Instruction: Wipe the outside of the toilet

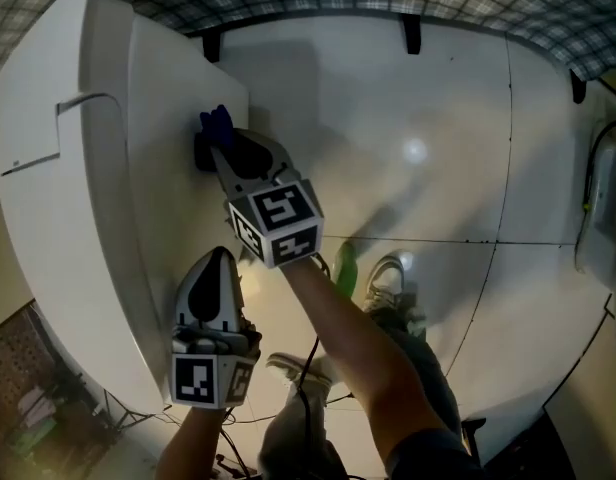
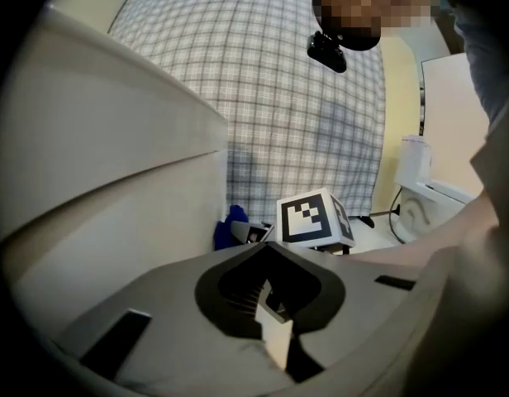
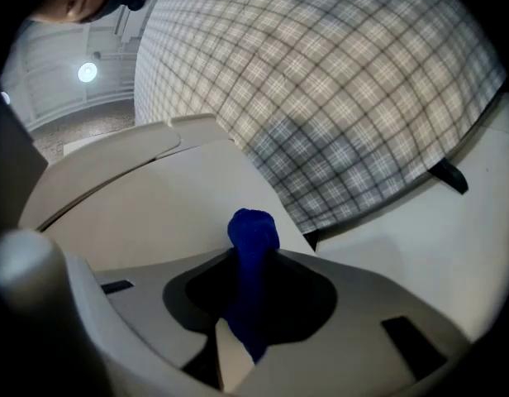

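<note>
nearest to me, my left gripper has its two grey fingers pressed together at the tips with nothing between them. the left gripper view shows this plainly, and the tall white glazed toilet rises just to the left of those fingers. i can't say whether they touch it.

beyond the left fingertips is my right gripper, its black-and-white marker cube turned up toward the head camera. its fingers are clenched on a deep blue wiping cloth. the cloth runs up the gap between them, and a rounded wad of it sticks out past the tips. in the head view that wad sits against the flat white side of the toilet, just below a squared corner of the porcelain. the right gripper view shows the white body directly ahead of the fingers and to their left.

to the right of both pairs of fingers is a glossy white floor, with the person's pale shoes on it. farthest out, past the right fingertips, a grey checked wall covering stands behind the toilet.
</note>
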`<state>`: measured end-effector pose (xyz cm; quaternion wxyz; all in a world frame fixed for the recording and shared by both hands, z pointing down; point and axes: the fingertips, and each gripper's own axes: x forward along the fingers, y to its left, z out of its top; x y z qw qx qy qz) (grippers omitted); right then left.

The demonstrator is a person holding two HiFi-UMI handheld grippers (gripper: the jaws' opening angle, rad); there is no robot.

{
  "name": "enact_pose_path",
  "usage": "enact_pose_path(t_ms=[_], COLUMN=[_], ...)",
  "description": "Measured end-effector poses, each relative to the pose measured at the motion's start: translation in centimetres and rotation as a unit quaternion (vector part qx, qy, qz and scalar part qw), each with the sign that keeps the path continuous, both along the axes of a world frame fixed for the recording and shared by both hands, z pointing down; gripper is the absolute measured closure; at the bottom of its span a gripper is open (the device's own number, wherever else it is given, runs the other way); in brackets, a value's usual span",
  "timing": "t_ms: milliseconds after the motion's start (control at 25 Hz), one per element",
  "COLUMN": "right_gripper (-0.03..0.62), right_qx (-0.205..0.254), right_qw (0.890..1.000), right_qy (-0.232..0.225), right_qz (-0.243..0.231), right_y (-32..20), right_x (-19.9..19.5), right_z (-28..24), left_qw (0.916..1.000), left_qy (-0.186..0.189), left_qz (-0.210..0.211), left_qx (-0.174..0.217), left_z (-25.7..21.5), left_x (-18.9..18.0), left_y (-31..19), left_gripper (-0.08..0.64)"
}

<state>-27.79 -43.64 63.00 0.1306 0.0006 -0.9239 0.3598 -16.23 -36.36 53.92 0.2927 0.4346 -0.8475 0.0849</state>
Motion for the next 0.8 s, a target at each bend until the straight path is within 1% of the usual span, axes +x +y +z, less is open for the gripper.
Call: enact_pose_path(t_ms=[160, 360, 520, 600, 680, 800], right_gripper=[0.497, 0.497, 0.497, 0.497, 0.496, 0.497], right_qx=[-0.024, -0.048, -0.062, -0.065, -0.069, -0.075], right_qw=[1.000, 0.998, 0.997, 0.997, 0.996, 0.995], right_qy=[0.016, 0.031, 0.039, 0.042, 0.044, 0.048], right_qz=[0.008, 0.032, 0.024, 0.019, 0.020, 0.045], right_y=[5.1, 11.4, 17.0, 19.3, 20.4, 18.9], right_x=[4.9, 11.3, 15.8, 17.2, 17.9, 17.5], right_z=[-0.5, -0.3, 0.2, 0.7, 1.2, 1.7], left_qw=[0.9997, 0.9985, 0.9970, 0.9968, 0.9967, 0.9961], left_qy=[0.010, 0.018, 0.021, 0.023, 0.023, 0.029], left_qz=[0.018, 0.045, 0.065, 0.068, 0.071, 0.075], left_qx=[-0.012, -0.025, -0.035, -0.035, -0.034, -0.034], left_z=[-0.8, -1.5, -0.2, 0.4, 0.8, 1.5], left_x=[3.9, 8.3, 10.6, 11.0, 11.2, 11.1], left_y=[4.3, 10.3, 13.9, 14.7, 15.0, 14.6], left_gripper=[0.546, 0.546, 0.546, 0.546, 0.546, 0.546])
